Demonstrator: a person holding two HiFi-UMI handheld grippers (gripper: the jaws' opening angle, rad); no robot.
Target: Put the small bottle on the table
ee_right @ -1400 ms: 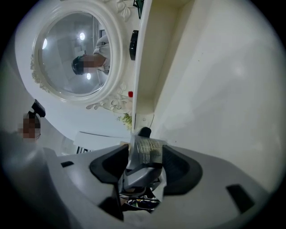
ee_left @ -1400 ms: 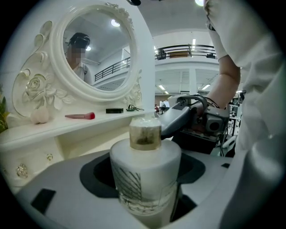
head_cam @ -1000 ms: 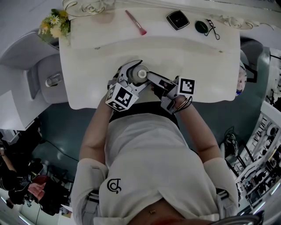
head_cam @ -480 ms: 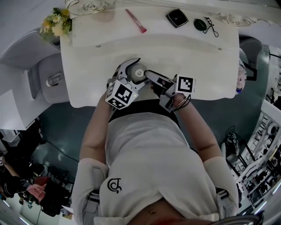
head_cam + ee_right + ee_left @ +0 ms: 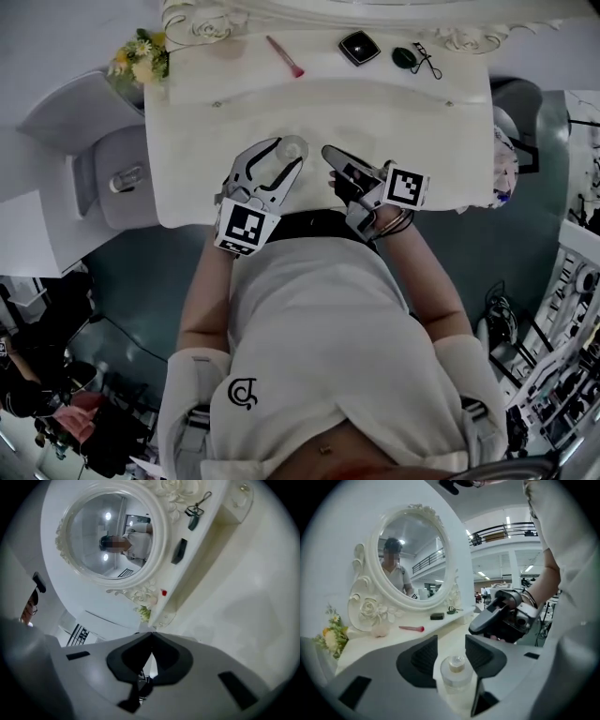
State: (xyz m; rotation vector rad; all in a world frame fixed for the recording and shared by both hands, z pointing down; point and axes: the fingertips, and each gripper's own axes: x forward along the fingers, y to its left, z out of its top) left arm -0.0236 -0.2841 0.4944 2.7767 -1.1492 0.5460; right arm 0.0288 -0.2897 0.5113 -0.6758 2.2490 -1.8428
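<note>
1. My left claw (image 5: 449, 645) is released. Its jaws are closing, and the small bottle (image 5: 456, 670) stands between them at lower centre of the left gripper view. A sliver of gap shows beside the bottle on the left pad's side, so I read no clamp on it.
2. My right claw (image 5: 151, 654) is clenched tip to tip at lower centre of its own view, with nothing between the pads.
3. In the head view the bottle stands upright on the white bench (image 5: 394, 122), a little above and left of frame centre, right at the left claw's tips. It is clear glass with a pale stopper.
4. The right claw lies just right of the bottle and apart from it, with its closed tips pointing toward the upper left of the frame.
5. The left marker cube (image 5: 242, 228) hangs at the bench's near edge. The right marker cube (image 5: 407, 186) sits right of centre, over the same edge.
6. A raised ledge (image 5: 225, 61) runs along the top of the frame. On it, from left to right, lie a pink brush (image 5: 284, 56), a black compact (image 5: 359, 47), a dark green item (image 5: 404, 57) and an eyelash curler (image 5: 427, 62).
7. A bunch of flowers (image 5: 141, 64) sits at the ledge's upper-left corner.
8. An oval mirror (image 5: 410, 559) in an ornate white frame fills the upper left of the left gripper view, well behind the bottle.
</note>
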